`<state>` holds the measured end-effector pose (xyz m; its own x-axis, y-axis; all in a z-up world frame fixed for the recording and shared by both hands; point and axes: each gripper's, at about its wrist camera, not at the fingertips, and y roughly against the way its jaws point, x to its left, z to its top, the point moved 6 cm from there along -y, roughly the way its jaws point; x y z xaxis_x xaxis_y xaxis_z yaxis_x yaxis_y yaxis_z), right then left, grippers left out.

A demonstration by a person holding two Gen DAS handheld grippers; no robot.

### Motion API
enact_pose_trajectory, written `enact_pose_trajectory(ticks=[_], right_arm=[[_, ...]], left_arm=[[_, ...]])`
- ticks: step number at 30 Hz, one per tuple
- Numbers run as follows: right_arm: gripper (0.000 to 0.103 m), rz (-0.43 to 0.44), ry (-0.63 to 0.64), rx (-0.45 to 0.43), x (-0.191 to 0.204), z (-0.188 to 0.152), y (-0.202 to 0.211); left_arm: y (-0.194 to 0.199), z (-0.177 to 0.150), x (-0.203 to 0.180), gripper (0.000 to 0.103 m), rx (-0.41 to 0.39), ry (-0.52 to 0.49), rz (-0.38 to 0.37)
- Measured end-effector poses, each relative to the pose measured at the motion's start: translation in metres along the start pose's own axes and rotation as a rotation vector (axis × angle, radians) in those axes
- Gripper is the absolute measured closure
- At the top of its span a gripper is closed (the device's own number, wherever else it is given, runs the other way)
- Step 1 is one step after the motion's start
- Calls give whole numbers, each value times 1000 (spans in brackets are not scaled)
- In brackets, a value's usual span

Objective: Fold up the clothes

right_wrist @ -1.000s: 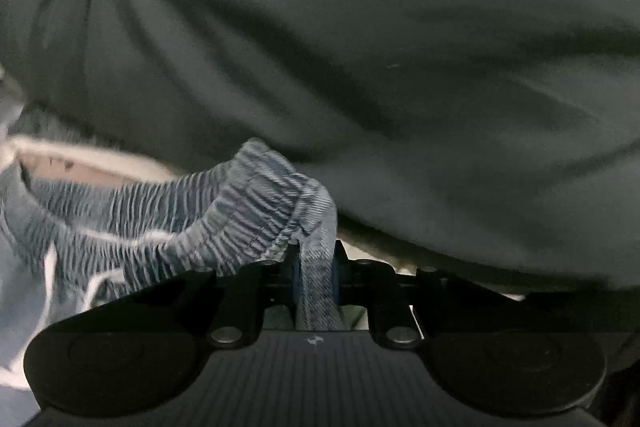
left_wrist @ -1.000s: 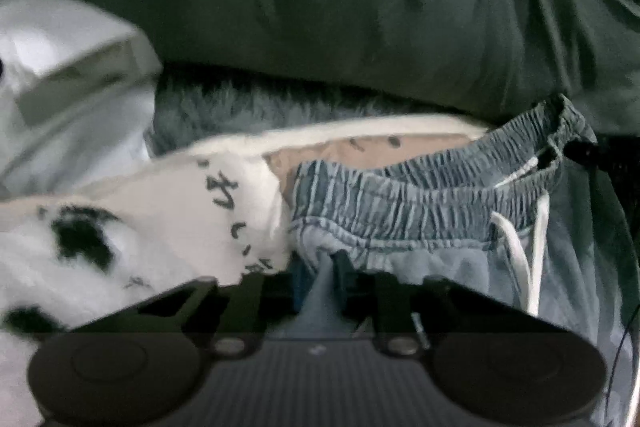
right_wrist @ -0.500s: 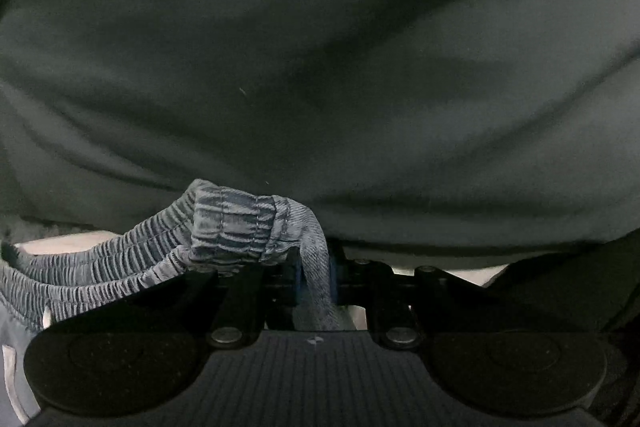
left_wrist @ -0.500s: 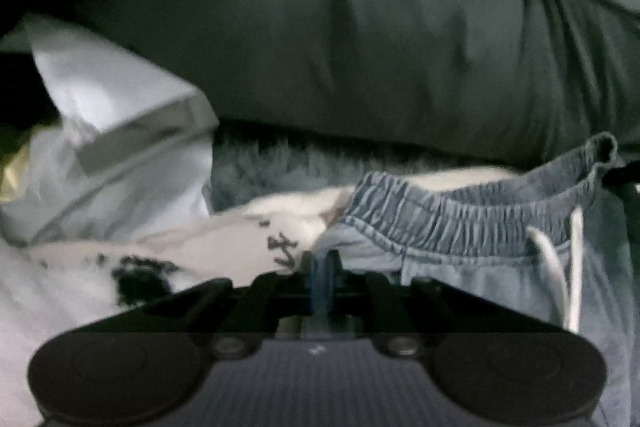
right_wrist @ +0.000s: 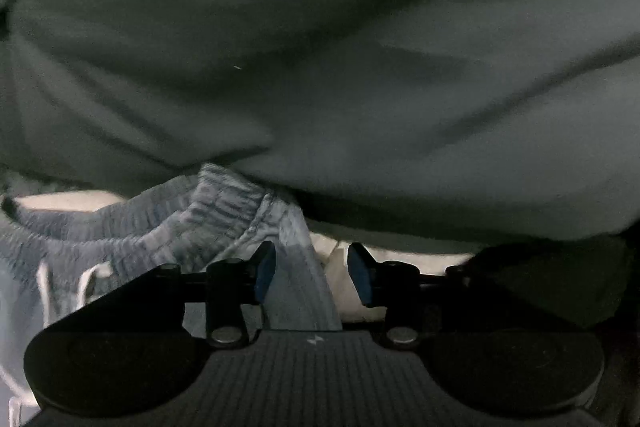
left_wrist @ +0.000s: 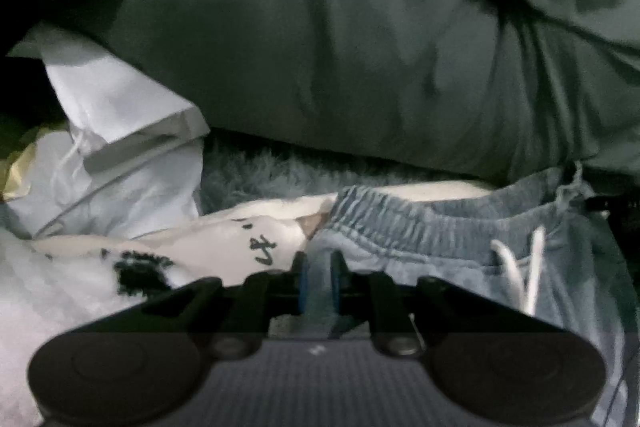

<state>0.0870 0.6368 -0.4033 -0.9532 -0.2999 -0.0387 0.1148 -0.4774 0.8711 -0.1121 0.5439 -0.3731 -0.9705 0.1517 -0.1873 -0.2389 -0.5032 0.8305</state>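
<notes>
Fabric everywhere: a big dark green cloth mass (left_wrist: 360,47) fills the top of both views, its edges cut off. Below it lie the faded blue denim shorts with elastic waistband (left_wrist: 440,231) on a white fleecy blanket with black marks (left_wrist: 132,267) (drawcord dangling white). Left gripper (left_wrist: 319,277) pinches the waistband corner; right gripper (right_wrist: 312,273) is spread wide, fabric loose between its pads. Far left, a crumpled white bag (left_wrist: 120,147), contents unreadable.
</notes>
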Motion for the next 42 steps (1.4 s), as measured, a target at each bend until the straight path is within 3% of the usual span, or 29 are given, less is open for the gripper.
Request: enact_pose_trajectory(ticks=[4,9,16,21,32,38,42], right_arm=[[53,24,-7,-39,-3,-19,28],[53,39,-43,-66,-10,-48,61],[53,30,-123,-88,-50,-104,105],[53,-16,-181,-99,-78,-165,150],[49,-267,-411,-73,-111,-339,294],[47,-347,-496,-49,-106,-425,354],[47,-373,-592,-57,-96,-486,379]], left_arm=[[17,2,-9,89,-22,-10,-11],[27,0,-33,72,-50,-28,-10],[23,-17,-94,71,-31,-146,-66],[18,-27,-143,71,-20,-270,-99],[31,-78,-224,65,34,-534,-189],[51,-99,-251,60,28,-586,-225],[61,-103,-269,50,20,-620,-245]])
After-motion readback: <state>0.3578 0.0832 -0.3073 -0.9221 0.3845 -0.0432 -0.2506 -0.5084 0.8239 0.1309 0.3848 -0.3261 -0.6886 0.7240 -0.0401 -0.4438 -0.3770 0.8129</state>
